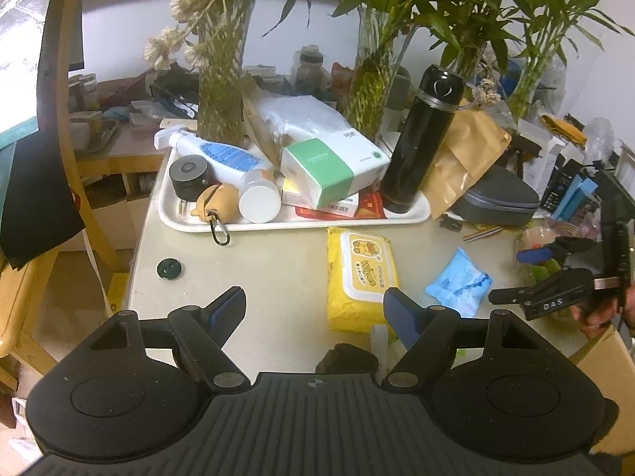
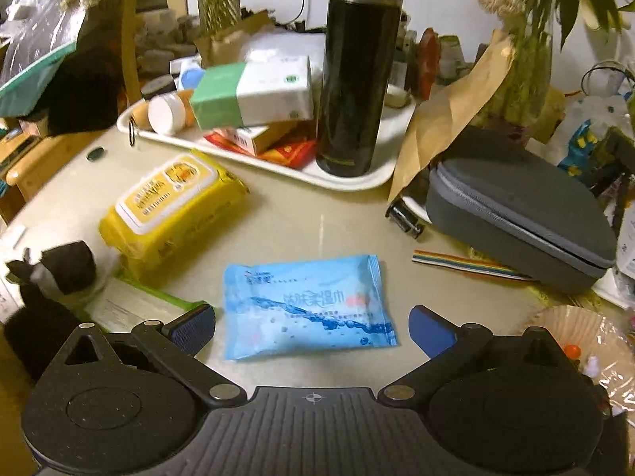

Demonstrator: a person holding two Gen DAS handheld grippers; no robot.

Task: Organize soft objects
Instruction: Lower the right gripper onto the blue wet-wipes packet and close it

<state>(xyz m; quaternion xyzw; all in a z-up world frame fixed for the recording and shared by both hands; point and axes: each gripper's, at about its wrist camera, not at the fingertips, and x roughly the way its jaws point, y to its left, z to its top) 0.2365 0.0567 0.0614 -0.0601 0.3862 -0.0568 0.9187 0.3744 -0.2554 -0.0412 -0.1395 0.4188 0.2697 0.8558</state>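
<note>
Left wrist view: the left gripper (image 1: pixel 313 313) hangs over the smooth beige tabletop (image 1: pixel 258 277) with its blue-padded fingers (image 1: pixel 228 309) spread apart and nothing between them. Just ahead and to the right lies a plump yellow plastic wipes pack with a hard white flip lid (image 1: pixel 361 277), and beside it a small, crinkly light-blue wet-tissue sachet (image 1: pixel 458 283). Behind them a white plastic tray (image 1: pixel 174 218) carries a tall glossy black flask (image 1: pixel 422 139) and a green-and-white tissue box (image 1: pixel 329 170).

Right wrist view: the right gripper (image 2: pixel 311 331) also stands open, its ribbed blue pads (image 2: pixel 194 327) flanking the flat sachet (image 2: pixel 305 311), without touching it. A grey fabric zip case (image 2: pixel 516 214) sits to the right.
</note>
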